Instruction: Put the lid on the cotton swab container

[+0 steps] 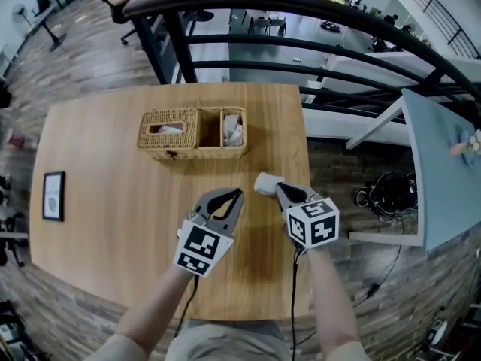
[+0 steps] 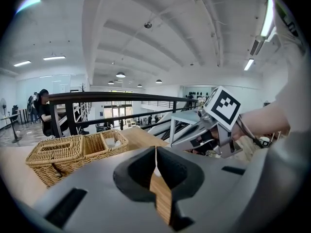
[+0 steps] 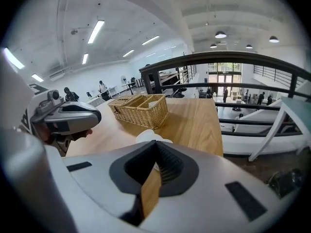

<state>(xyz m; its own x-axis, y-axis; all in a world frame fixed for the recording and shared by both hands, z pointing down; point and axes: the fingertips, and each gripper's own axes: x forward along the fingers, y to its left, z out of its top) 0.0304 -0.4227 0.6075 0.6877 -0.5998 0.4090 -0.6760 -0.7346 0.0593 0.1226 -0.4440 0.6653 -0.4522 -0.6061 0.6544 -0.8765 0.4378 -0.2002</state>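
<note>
A small white cotton swab container (image 1: 263, 182) lies on the wooden table (image 1: 113, 201), right at the tip of my right gripper (image 1: 276, 187). In the right gripper view the white container (image 3: 146, 136) peeks out just beyond my shut jaws (image 3: 156, 143); I cannot tell whether they touch it. My left gripper (image 1: 238, 194) hovers a little to the left of it, also shut with nothing held (image 2: 155, 152). No separate lid can be told apart. Each gripper shows in the other's view: the right one (image 2: 172, 141) and the left one (image 3: 98, 115).
A wicker basket (image 1: 192, 132) with compartments holding white tissue stands at the back of the table, also seen as the basket (image 2: 73, 152) and the basket (image 3: 141, 109). A small black picture frame (image 1: 52, 195) lies at the far left. The table's right edge (image 1: 306, 164) runs beside a black railing (image 1: 301, 43).
</note>
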